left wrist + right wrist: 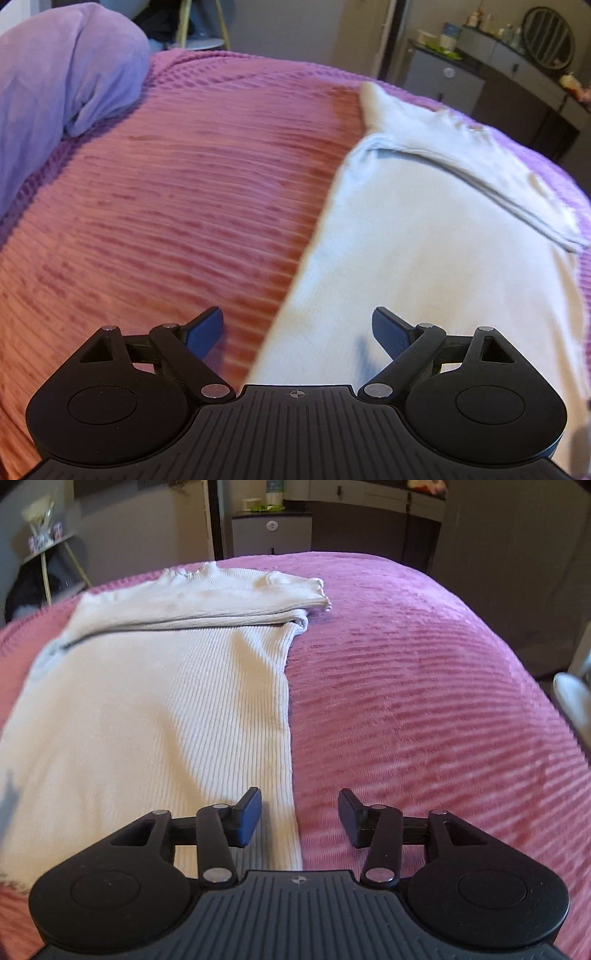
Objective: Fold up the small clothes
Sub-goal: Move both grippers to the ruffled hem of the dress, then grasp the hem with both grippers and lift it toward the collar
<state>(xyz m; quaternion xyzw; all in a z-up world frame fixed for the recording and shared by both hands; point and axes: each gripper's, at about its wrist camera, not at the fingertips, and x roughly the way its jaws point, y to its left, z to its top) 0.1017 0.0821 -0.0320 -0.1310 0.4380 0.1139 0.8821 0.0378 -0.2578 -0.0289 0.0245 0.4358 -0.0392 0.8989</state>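
Ribbed white top point(155, 709) lies flat, sleeves folded across.

The pink ribbed bedspread point(424, 701) lies bare and flat to the right of the white ribbed top point(166, 701) — open room there for a hand-held gripper. Left of the top, the bedspread is also bare up to a bunched lilac blanket point(62, 70) at the far left corner. Beyond the bed's far edge stands a dark dresser point(517, 85).

White ribbed top point(155, 709) on pink ribbed bedspread point(424, 701).
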